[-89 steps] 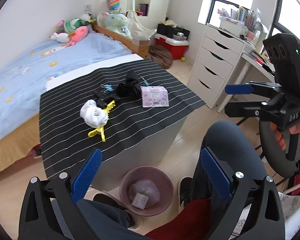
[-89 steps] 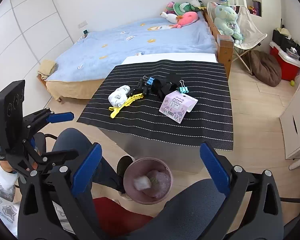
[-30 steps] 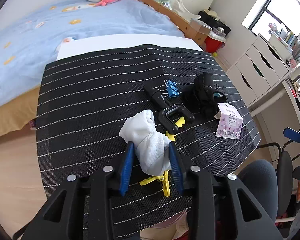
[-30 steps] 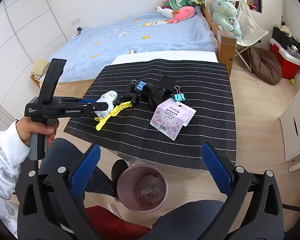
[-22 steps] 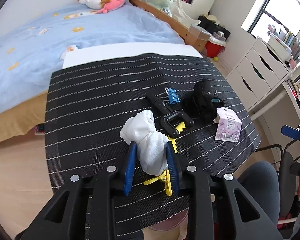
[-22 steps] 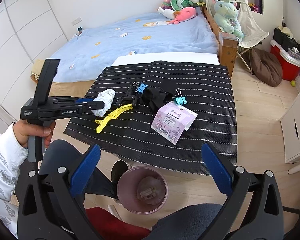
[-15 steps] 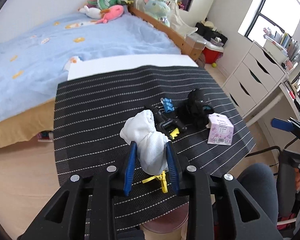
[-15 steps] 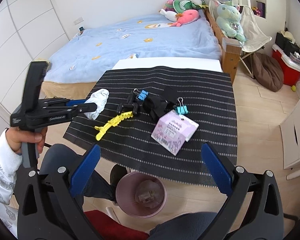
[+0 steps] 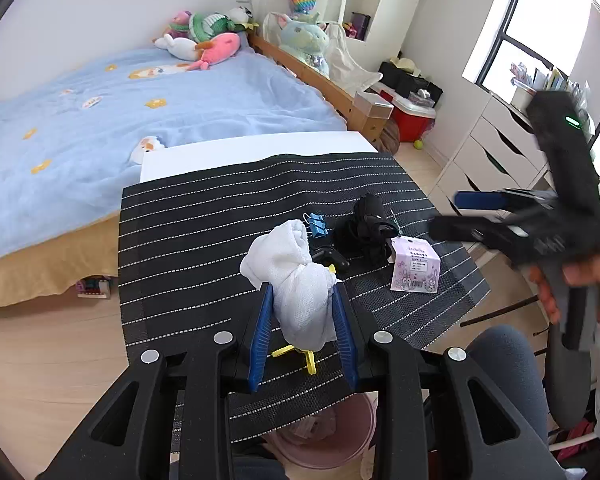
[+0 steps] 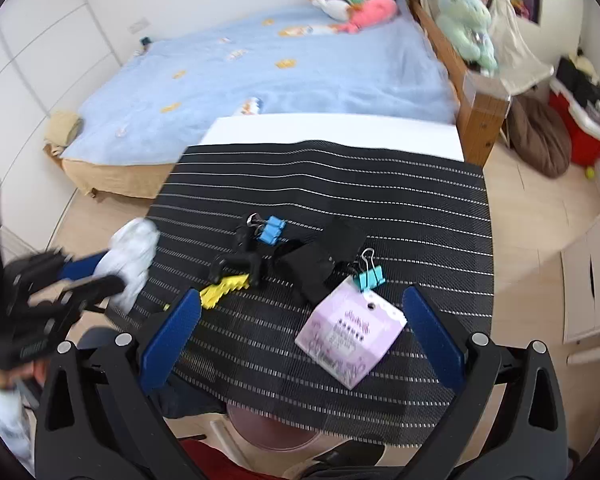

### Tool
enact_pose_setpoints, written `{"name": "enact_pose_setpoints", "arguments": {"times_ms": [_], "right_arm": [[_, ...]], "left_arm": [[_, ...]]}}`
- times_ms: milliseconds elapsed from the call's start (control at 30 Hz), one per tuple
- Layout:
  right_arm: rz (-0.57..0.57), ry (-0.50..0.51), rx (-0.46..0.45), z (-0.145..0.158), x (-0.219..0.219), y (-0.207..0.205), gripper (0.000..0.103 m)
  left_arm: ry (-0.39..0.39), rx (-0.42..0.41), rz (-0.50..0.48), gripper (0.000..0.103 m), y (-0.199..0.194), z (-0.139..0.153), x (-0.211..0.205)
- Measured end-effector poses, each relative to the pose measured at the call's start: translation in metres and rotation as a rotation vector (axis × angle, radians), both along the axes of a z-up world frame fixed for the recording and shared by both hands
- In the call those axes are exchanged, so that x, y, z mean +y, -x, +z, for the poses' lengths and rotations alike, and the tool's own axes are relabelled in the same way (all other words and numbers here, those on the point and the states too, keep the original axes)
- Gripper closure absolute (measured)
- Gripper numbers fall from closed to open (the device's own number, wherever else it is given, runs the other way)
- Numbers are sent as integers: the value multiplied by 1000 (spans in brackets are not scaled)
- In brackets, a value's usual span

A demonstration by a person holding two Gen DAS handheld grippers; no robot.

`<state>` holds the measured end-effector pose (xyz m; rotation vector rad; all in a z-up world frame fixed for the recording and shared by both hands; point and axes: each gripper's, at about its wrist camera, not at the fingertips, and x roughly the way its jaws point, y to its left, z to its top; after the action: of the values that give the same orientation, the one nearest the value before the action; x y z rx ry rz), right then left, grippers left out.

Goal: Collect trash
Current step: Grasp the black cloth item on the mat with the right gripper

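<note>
My left gripper (image 9: 302, 294) is shut on a crumpled white wad (image 9: 294, 272), held a little above the black striped mat (image 9: 204, 216). The right wrist view shows the same wad (image 10: 134, 256) in the left gripper (image 10: 88, 276) at the mat's left edge. My right gripper (image 10: 302, 300) stands open above the mat's front, with a purple printed packet (image 10: 350, 330) lying below and between its fingers, untouched. A pink bin (image 9: 324, 440) with some scraps inside sits on the floor under the table's near edge, partly hidden.
On the mat lie a yellow hair clip (image 10: 224, 290), a black clamp (image 10: 238, 264), a blue binder clip (image 10: 272, 230), a teal binder clip (image 10: 368, 278) and a black cloth bundle (image 10: 320, 260). A bed (image 9: 100, 120) stands behind and white drawers (image 9: 500, 152) to the right.
The left gripper has risen with the white wad, lifting it off the mat. The right gripper has moved forward over the table, close above the purple packet.
</note>
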<state>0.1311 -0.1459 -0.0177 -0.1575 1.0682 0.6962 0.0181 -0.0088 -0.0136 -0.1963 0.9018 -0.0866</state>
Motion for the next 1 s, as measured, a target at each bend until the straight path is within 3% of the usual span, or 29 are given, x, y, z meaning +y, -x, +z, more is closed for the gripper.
{"name": "enact_pose_setpoints", "arguments": {"times_ms": [333,400,600,800,1000], "right_arm": [[-67,34,158,-29,27,-42,5],[-69,39,192,-36,31,-44,20],[-79,58,224,-46,34,-44,49],[-68,61,233,-50,37,-43,72],[-57,40,205,-41,35,-40,84]], "left_arm": [[25,-3,19,73,8,-3,7],[29,-4,22,73,9,-3,8],[47,1,32,73,12,-8,13],[54,1,31,73,13,-10,12],[52,-4,31,73,13,-9,11]]}}
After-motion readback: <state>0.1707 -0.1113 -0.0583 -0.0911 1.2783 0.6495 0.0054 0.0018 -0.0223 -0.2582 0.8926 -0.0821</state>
